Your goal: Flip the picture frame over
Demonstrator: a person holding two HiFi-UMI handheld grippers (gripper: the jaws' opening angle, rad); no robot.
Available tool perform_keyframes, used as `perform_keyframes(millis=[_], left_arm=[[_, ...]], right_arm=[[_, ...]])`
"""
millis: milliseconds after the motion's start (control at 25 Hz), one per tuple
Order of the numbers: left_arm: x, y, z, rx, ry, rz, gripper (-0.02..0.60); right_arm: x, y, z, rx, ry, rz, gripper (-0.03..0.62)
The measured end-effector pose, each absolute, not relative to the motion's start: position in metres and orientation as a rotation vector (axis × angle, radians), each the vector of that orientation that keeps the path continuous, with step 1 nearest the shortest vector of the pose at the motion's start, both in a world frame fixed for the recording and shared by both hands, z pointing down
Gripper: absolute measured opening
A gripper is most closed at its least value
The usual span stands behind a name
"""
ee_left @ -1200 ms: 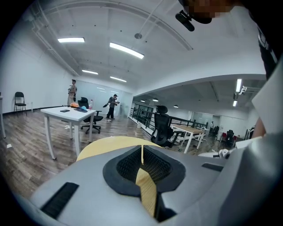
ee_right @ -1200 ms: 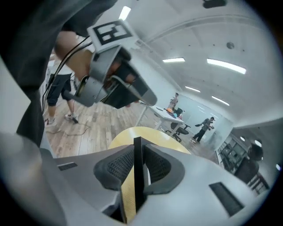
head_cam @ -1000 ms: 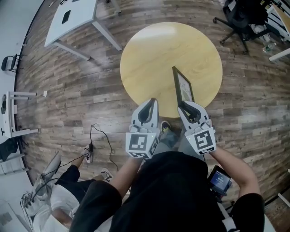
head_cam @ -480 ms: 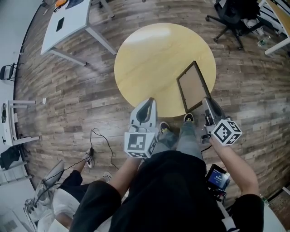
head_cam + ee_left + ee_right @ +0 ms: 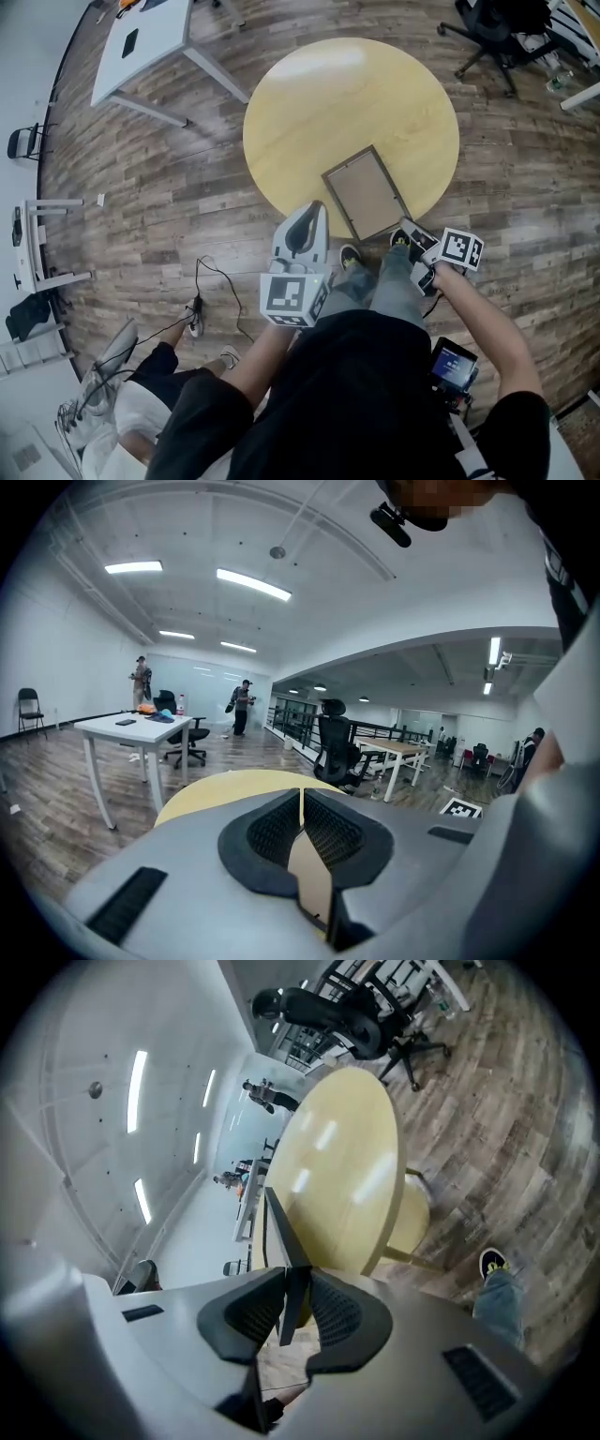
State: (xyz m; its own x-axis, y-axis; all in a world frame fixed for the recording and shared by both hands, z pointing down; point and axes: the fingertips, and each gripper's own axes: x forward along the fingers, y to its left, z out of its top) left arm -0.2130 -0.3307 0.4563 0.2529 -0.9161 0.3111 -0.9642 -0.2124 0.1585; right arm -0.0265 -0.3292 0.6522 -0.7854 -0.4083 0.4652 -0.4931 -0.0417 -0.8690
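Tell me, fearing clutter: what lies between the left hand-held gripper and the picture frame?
Only bare tabletop beside the picture frame, seen in the head view.

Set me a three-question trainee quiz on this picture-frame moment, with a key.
1. True or false: the left gripper is clamped on the picture frame.
2. Which one holds the frame's edge? A. left gripper B. right gripper
3. What furniture is under the frame?
Key: 1 false, its jaws are shut on nothing; 2 B; 3 the round table.
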Motion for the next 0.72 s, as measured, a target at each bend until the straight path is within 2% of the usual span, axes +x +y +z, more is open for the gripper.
perform_keyframes(millis=[400,720], left_arm=[[-0.224,-0.325,0.461,2.188,-1.762,0.259,0.029],[-0.216,-0.325,0.461,2.207,-1.743,0.264,0.029]], right_arm=[[-0.041,-0.309,0.677,0.980,-1.982,2.137,0.094],[-0.039,-0.296,0.688,1.047,-1.842,2.101,0.103]])
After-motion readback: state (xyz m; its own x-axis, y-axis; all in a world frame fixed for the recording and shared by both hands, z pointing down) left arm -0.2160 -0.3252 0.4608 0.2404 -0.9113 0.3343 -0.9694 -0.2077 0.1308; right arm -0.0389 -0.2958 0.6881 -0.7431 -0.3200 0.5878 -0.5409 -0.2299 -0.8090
